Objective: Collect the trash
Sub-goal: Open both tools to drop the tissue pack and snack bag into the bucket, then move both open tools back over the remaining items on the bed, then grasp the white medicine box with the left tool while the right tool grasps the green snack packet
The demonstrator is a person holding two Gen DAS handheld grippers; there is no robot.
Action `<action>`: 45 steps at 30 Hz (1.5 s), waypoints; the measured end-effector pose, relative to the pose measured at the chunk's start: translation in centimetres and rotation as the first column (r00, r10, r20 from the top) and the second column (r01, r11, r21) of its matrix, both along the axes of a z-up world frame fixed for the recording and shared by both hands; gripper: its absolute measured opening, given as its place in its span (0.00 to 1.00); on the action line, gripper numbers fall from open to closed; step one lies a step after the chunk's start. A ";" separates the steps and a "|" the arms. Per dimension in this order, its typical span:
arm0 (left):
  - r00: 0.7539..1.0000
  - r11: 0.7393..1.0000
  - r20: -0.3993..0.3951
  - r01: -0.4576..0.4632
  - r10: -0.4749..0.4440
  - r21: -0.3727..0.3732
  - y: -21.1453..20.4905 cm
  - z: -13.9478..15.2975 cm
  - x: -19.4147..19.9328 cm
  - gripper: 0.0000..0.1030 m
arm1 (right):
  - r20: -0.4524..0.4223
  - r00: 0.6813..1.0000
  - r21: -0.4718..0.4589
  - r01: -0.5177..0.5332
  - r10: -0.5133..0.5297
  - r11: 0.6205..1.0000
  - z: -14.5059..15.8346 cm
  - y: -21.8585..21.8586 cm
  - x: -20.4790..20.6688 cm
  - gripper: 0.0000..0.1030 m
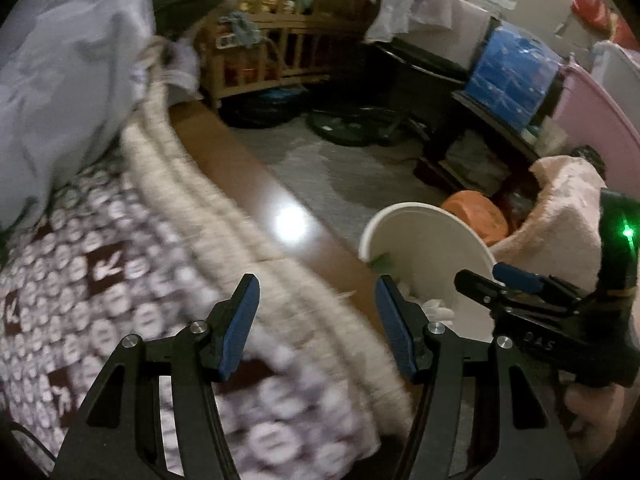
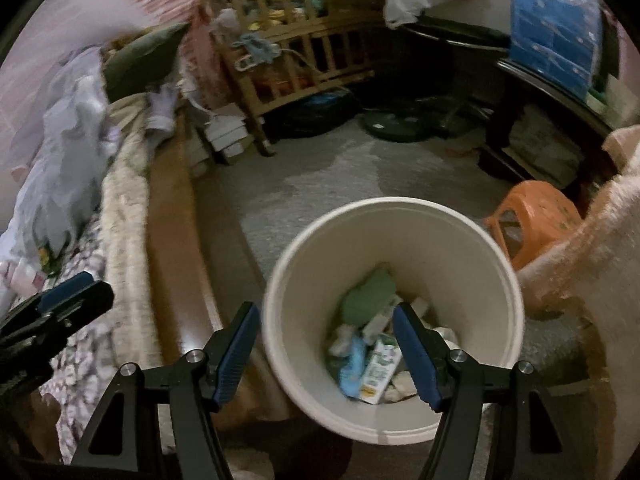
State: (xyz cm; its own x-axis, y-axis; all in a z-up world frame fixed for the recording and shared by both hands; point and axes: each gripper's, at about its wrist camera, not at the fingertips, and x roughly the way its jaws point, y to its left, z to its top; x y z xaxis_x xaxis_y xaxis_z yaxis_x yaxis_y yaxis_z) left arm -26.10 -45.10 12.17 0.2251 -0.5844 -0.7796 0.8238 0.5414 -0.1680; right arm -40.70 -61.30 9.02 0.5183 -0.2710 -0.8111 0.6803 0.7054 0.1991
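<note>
A white round bin [image 2: 472, 240] stands on the floor beside the bed and holds trash: a green packet [image 2: 366, 296], a small carton [image 2: 378, 368], a blue wrapper [image 2: 352, 364] and crumpled paper. My right gripper [image 2: 326, 324] hangs open above the bin's near rim with nothing between its fingers. Over the patterned bedspread [image 1: 80, 264] at the bed's edge, my left gripper [image 1: 318, 292] is open and empty. The bin [image 1: 432, 236] shows to its right in the left wrist view, with the right gripper's fingers [image 1: 516, 276] beside it.
The brown wooden bed frame [image 2: 176, 264] runs along the bin's left. An orange plastic stool [image 2: 536, 220] and a pink towel [image 2: 600, 248] lie to the right. A wooden crib [image 2: 296, 44], a fan base [image 2: 396, 124] and a dark desk [image 2: 532, 80] ring the grey floor [image 2: 344, 168].
</note>
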 end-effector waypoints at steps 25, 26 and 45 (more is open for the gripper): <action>0.909 0.906 0.057 -0.415 0.412 0.079 21.5 -1.8 13.8 0.57 | -0.016 0.900 -0.009 -0.435 0.435 0.900 0.9 17.4 17.7 0.65; 0.903 0.900 0.062 -0.429 0.425 0.082 22.3 -1.9 14.6 0.57 | -0.019 0.891 -0.006 -0.454 0.454 0.891 0.7 18.2 18.6 0.65; 0.909 0.896 0.079 -0.416 0.409 0.152 29.4 -7.1 33.0 0.59 | -0.006 0.779 0.033 -0.626 0.627 0.779 -0.8 26.9 32.7 0.65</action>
State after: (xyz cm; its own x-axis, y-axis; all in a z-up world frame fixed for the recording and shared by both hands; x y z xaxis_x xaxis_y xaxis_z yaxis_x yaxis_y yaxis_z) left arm 6.91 -15.67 5.04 0.4548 -0.2984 -0.8391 0.5252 0.8508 -0.0179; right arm -8.01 -34.42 8.18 0.5528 0.1317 -0.8229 0.0933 0.9714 0.2182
